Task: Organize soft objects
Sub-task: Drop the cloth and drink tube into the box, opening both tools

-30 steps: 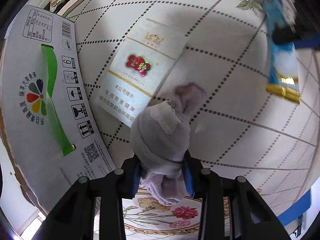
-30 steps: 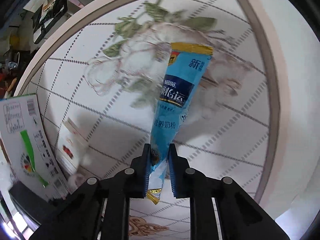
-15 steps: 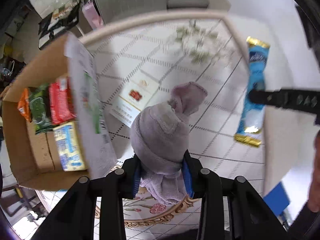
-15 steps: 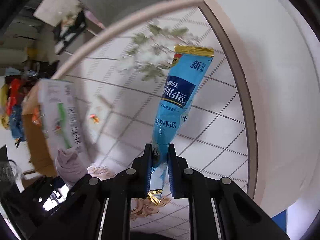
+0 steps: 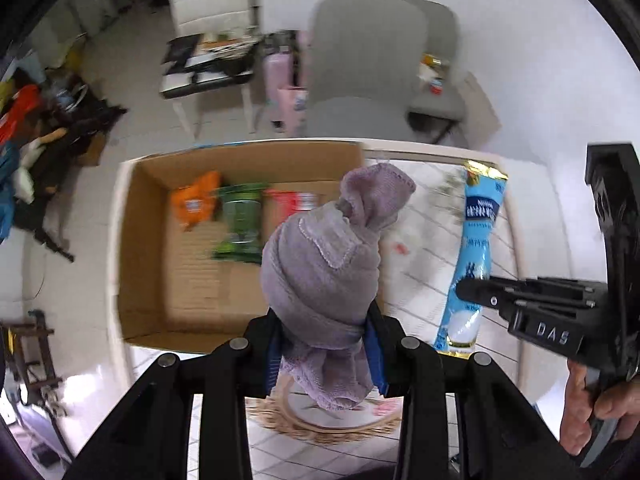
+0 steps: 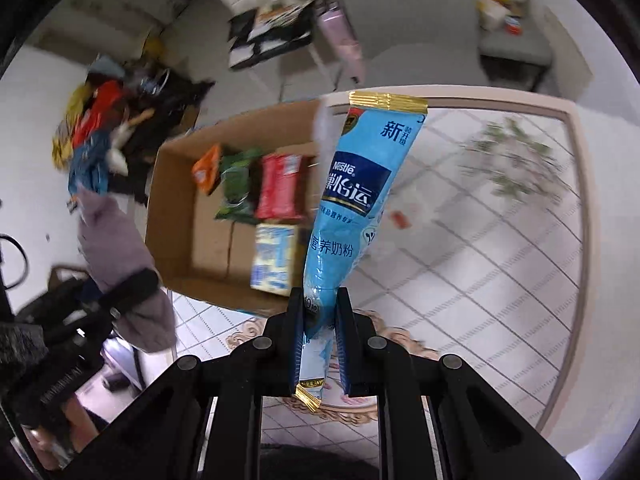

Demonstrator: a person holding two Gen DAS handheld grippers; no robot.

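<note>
1. Left wrist view: my left gripper is clamped on a rolled lilac cloth, the blue pads pressing its lower part while the knotted top stands up above the fingers.
2. Beyond the cloth lies an open cardboard box at the table's left edge, holding an orange packet, a green packet and a red packet in a row along its far side.
3. Right wrist view: my right gripper is squeezed tight on the lower end of a light-blue milk-powder pouch, whose gold-sealed top points away from me, above the box's near corner.
4. This view adds a yellow-and-blue pack inside the box, just beside the red one.
5. Both items hang in the air above the patterned tablecloth, the cloth to the left of the pouch.
</note>
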